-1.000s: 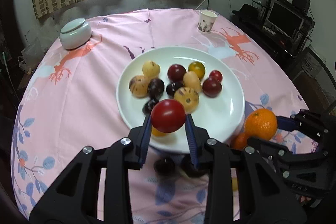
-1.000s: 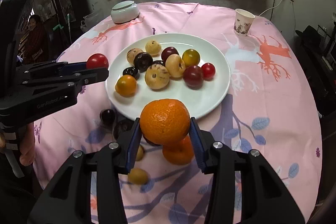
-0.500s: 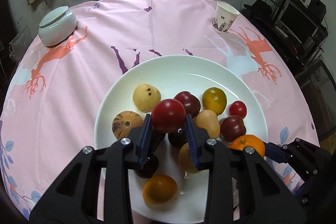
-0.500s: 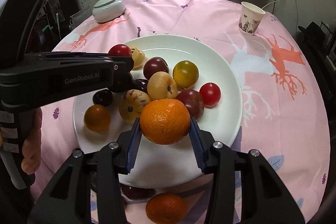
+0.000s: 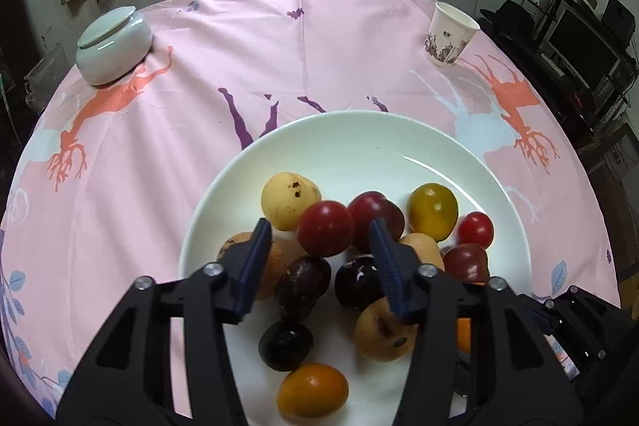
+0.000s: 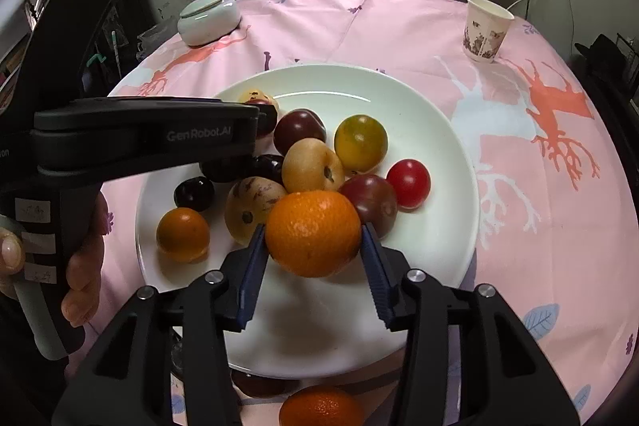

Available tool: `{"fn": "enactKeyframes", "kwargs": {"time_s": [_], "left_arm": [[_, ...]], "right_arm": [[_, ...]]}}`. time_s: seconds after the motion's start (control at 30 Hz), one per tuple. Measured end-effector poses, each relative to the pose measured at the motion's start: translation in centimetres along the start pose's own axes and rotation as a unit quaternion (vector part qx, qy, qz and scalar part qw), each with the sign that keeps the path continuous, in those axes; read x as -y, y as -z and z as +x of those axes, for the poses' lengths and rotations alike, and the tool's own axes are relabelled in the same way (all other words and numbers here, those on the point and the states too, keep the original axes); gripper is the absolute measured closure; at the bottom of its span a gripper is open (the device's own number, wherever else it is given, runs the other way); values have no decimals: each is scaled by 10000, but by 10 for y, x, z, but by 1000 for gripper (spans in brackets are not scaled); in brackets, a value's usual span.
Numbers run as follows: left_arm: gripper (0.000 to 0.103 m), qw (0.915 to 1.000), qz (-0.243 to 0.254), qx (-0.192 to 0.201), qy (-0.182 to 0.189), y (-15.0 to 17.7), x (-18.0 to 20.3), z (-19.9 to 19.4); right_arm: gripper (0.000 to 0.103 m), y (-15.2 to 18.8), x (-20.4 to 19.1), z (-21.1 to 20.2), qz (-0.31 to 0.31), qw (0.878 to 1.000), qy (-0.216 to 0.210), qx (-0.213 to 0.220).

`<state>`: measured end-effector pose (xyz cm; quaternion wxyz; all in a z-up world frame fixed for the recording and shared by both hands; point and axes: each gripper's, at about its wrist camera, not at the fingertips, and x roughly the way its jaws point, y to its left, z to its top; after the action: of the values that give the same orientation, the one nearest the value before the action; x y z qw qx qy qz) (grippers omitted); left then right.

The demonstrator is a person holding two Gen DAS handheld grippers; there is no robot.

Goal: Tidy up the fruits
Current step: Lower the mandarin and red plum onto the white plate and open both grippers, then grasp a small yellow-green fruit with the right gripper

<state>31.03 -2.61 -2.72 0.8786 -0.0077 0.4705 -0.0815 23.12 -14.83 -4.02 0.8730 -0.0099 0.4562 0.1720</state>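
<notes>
The plate fills the near half of the pink-clothed table, with most fruit heaped on its near-left part.

The orange sits between the right tongs, at twelve o'clock from them, low over bare plate. Their jaws are opening, and the pads look just about clear of the peel.

The left tongs are opening too. The tomato lies between their tips on the heap, with a gap either side: released.

The left tongs' casing reads "GenRobot.AI". The paper cup at one o'clock bears a print, unreadable.
</notes>
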Motion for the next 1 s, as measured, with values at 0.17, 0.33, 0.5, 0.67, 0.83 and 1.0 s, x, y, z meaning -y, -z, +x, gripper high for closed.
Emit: {"fn": "enactKeyframes", "kwargs": {"time_s": [0.17, 0.33, 0.5, 0.67, 0.83, 1.0], "left_arm": [[28, 9991, -107, 387, 150, 12, -7, -50], [24, 9970, -374, 649, 212, 65, -14, -96], [15, 9949, -604, 806, 15, 127, -23, -123], [15, 9958, -696, 558, 195, 175, -39, -131], [14, 9951, -690, 701, 91, 204, -46, -141], [14, 9960, -481, 749, -44, 223, -42, -145]], "right_arm": [[36, 6, 4, -28, -193, 9963, 421, 719], [34, 12, 15, -41, -161, 9930, 688, 948], [34, 18, 16, -44, -24, 9934, 734, 885], [33, 49, 0, -81, 32, 9958, 451, 802], [8, 105, -20, -117, 50, 9940, 552, 944], [8, 144, -29, -122, 323, 9967, 359, 646]]}}
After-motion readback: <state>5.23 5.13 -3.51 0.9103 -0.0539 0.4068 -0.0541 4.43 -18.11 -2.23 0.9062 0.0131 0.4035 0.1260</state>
